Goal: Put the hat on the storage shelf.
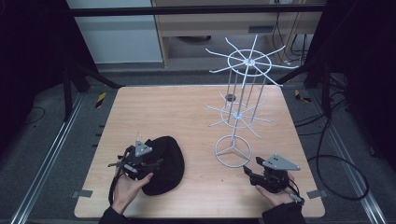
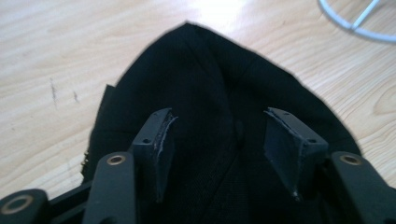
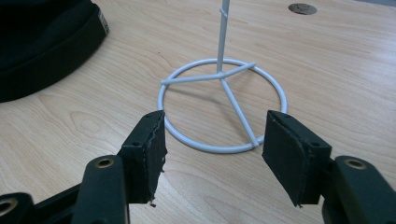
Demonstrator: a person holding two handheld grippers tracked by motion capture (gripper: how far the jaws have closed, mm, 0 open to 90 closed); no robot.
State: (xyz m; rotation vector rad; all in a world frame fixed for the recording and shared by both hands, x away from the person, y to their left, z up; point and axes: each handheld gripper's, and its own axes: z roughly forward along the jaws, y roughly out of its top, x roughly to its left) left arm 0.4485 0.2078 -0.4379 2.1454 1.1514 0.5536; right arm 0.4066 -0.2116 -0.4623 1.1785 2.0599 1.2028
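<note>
So the left gripper [image 2: 219, 154] has its fingers [image 2: 156, 149] spread wide right over a black cap [image 2: 210, 84], with the fabric lying under and between them, but the pads aren't pressing on it, so nothing is actually gripped. In the left gripper view the cap runs up to a rounded point ahead of the fingers, with bare wood on both sides of it. From the high view the left gripper [image 1: 135, 161] sits over the left edge of the cap [image 1: 166, 163], which lies flat on the near left part of the tabletop [image 1: 163, 112], and the person's left hand [image 1: 128, 186] comes in from the bottom edge behind it. The right gripper [image 3: 212, 149] is also spread wide, fingers [image 3: 287, 149] apart with nothing between them, aimed at the white wire stand [image 3: 222, 107]. Its round base ring lies just ahead of the fingertips, not touching them, with three spokes meeting at the upright pole in the middle. In the high view the right gripper [image 1: 252, 173] is at the near right of the tabletop, just beside the ring of the stand [image 1: 240, 93], which rises with two tiers of spread wire arms. The cap and the stand base sit near each other but apart.
</note>
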